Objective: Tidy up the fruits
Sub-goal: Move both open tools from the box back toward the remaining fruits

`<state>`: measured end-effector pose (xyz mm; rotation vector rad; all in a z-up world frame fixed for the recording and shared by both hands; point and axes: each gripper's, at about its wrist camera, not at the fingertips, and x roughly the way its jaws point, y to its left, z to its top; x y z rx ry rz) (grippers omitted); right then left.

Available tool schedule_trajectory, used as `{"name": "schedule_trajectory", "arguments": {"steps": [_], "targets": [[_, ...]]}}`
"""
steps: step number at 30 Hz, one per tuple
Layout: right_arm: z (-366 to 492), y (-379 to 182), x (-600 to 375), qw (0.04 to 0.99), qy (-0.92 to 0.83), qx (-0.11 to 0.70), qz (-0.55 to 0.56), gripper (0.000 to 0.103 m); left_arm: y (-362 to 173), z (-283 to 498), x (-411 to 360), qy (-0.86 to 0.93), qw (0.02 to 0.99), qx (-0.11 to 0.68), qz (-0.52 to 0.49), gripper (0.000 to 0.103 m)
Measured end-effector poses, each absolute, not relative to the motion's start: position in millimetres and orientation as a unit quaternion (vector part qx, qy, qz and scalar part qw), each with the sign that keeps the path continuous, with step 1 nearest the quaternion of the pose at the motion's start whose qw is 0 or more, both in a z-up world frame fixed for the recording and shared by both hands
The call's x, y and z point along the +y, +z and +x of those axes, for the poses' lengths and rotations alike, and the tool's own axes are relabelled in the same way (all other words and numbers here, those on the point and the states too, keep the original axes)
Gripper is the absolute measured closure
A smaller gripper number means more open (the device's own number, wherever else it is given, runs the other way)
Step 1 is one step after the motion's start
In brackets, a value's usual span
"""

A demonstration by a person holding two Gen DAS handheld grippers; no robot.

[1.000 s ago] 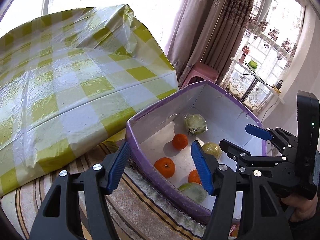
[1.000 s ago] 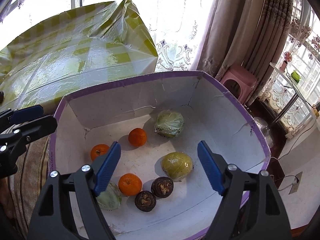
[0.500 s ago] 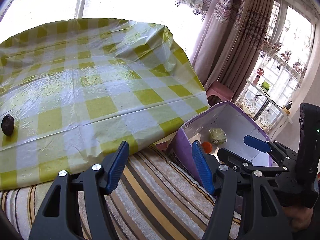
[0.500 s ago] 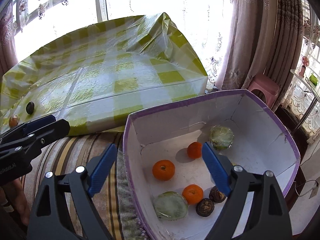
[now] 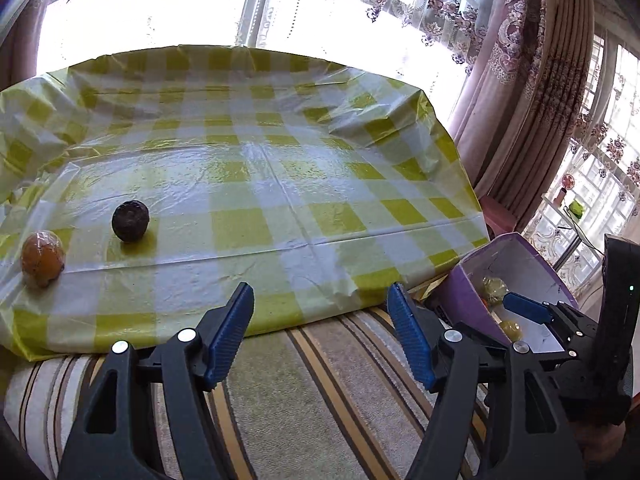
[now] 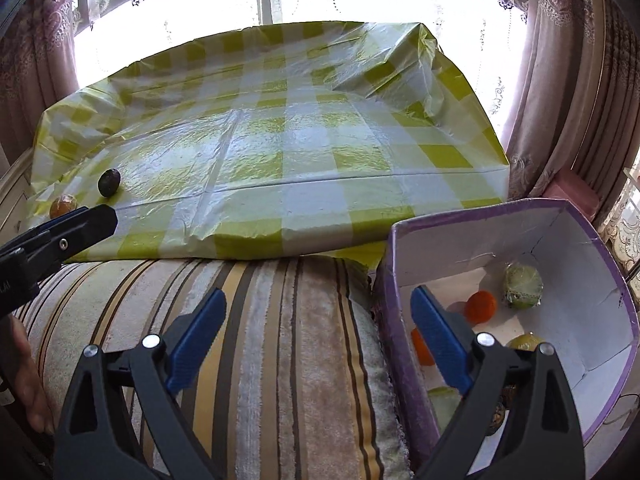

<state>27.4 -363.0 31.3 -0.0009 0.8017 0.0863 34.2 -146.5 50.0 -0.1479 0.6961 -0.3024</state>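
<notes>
**Two fruits still wait on the table**

Two fruits sit far over on the left side of the table [image 5: 280, 184], which has a shiny yellow-check cover. One is a dark round fruit [image 5: 130, 221]. Just beside it, nearer the edge, is an orange-brown fruit [image 5: 42, 258] in clear wrap. All the other fruits are already in the purple box [image 6: 600, 320] on the right – small oranges [image 6: 480, 306] and wrapped green ones [image 6: 523, 286].

The left gripper [image 5: 320, 336] has its jaws apart with nothing between them, and they have just been opening a bit more. The right gripper [image 6: 316, 340] has its jaws wide apart and empty too, and they have just been opening as well.

I think the job now is to reach for a fruit on the table. The left gripper is nearer, so it looks like the best one to go. It should come down over the dark fruit with one jaw on each side, then squeeze softly – round fruit can roll away. The wrapped one may be slippery.

Not much is in the way. A striped cushion [image 6: 280, 340] lies between the grippers and the table. The cover is crinkly and could catch a jaw. Curtains [image 5: 540, 100] hang behind, well apart from everything.
</notes>
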Motion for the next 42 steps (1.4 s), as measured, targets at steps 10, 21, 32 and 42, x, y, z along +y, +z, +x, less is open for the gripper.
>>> {"name": "schedule_trajectory", "arguments": {"steps": [10, 21, 32, 42], "targets": [[42, 30, -341, 0.919, 0.054, 0.39, 0.003, 0.009, 46, 31, -66, -0.06, 0.933, 0.337, -0.111, 0.036], [76, 27, -286, 0.908, 0.106, 0.406, -0.009, 0.009, 37, 42, 36, 0.071, 0.922, 0.346, -0.158, 0.035], [105, 27, -240, 0.898, 0.15, 0.413, -0.027, 0.009, 22, 74, 58, 0.099, 0.902, 0.386, -0.164, 0.035], [130, 25, -211, 0.885, 0.18, 0.429, -0.033, 0.009, 12, 109, 63, 0.106, 0.888, 0.424, -0.141, 0.035]]}}
